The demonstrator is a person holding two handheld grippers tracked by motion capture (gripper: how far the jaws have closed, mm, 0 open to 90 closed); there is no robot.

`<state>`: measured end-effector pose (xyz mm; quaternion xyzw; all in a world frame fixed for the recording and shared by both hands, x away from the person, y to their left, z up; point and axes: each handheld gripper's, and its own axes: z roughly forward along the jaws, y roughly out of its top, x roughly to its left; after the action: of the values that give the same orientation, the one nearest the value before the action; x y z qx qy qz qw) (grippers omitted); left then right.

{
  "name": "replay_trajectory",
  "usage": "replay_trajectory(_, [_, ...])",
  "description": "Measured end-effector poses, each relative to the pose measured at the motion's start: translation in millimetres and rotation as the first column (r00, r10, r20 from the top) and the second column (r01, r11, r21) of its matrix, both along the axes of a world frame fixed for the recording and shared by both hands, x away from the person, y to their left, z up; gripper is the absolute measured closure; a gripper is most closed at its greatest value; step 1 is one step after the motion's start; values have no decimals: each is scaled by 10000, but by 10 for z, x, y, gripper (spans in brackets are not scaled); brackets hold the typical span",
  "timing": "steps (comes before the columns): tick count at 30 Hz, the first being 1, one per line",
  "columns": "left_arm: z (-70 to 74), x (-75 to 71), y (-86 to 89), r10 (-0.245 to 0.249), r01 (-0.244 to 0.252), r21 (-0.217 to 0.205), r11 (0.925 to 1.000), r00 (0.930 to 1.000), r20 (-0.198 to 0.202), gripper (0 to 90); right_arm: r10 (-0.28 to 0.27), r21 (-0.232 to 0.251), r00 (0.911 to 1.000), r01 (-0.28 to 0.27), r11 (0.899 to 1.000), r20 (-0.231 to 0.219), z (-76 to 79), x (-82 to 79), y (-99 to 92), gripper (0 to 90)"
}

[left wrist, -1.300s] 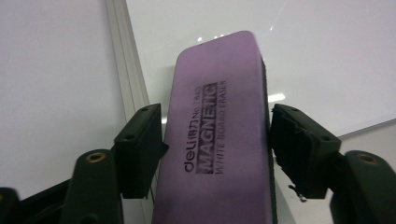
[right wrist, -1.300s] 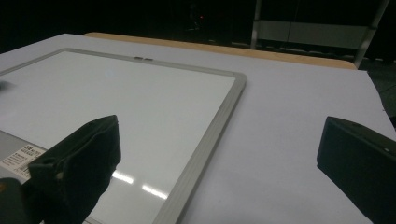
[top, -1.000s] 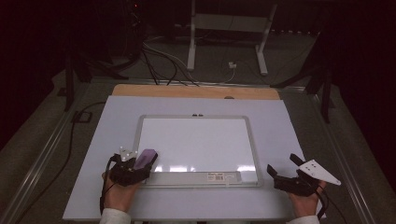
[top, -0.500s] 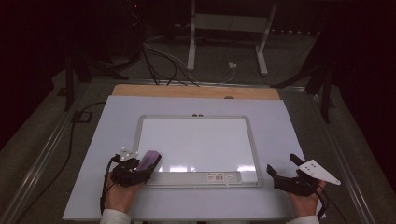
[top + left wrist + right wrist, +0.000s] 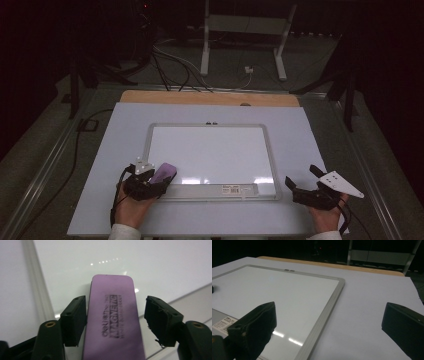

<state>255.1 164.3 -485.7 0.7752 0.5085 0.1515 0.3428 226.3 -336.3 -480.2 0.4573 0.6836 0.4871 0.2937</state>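
A purple magnetic eraser (image 5: 162, 174) (image 5: 112, 315) lies at the lower left corner of a white-framed whiteboard (image 5: 210, 150) (image 5: 150, 260). My left gripper (image 5: 159, 183) (image 5: 115, 300) straddles it. The left jaw rests against the eraser's side, while a narrow gap shows between the right jaw and the eraser. My right gripper (image 5: 302, 176) (image 5: 329, 307) is off the board's lower right corner, jaws wide apart, with nothing between them. The whiteboard (image 5: 274, 290) surface is blank in the right gripper view.
The whiteboard lies on a pale sheet (image 5: 125, 130) that covers the table, with a wooden edge (image 5: 210, 97) showing at the back. A printed label (image 5: 240, 189) sits on the board's bottom frame. Cables and metal stand legs (image 5: 205, 60) lie on the dark floor beyond.
The left gripper and the eraser have shifted slightly right onto the board's lower left corner. The right gripper has stayed where it was.
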Motion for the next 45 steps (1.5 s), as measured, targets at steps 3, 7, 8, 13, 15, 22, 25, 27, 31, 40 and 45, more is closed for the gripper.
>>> replay_trajectory(3, [-38,16,-9,-35,35,-25,10000,9998,-213,376,-1,0,10000,1,10000,-8,-1,1,-2,1])
replay_trajectory(7, [-2,6,-5,231,-231,23,9997,9997,44,345,-9,9,10000,9,10000,0,0,1,-5,1])
replay_trajectory(8, [24,2,0,291,-292,40,9996,9994,173,327,-11,11,10000,11,10000,-5,-1,1,-5,1])
replay_trajectory(13, [112,-41,-43,-71,75,-53,10000,9973,732,329,12,-11,10000,-12,10000,-10,-3,3,0,1])
replay_trajectory(15, [103,-48,-92,-409,407,43,9992,9965,725,346,13,-9,10000,-13,10000,-9,-3,3,1,1])
replay_trajectory(22, [19,6,-80,-144,139,210,9997,9996,244,317,-16,5,10000,16,10000,1,0,-1,-7,1])
replay_trajectory(25, [-8,15,-44,4,-6,267,9996,10000,82,296,-4,11,10000,4,10000,-8,0,1,-5,1])
replay_trajectory(27, [-13,11,-21,124,-126,203,9997,9999,105,311,10,-3,10000,-10,10000,2,1,0,0,1])
replay_trajectory(31, [-1,9,30,433,-433,5,9991,9990,102,418,3,1,10000,-3,10000,-2,1,0,-2,1])
replay_trajectory(40, [-49,40,60,475,-481,-215,9986,9984,-306,369,15,3,10000,-15,10000,2,1,-1,-1,1])
replay_trajectory(45, [-44,33,89,739,-745,-284,9968,9970,-218,439,10,7,10000,-10,10000,1,2,-2,-2,1])
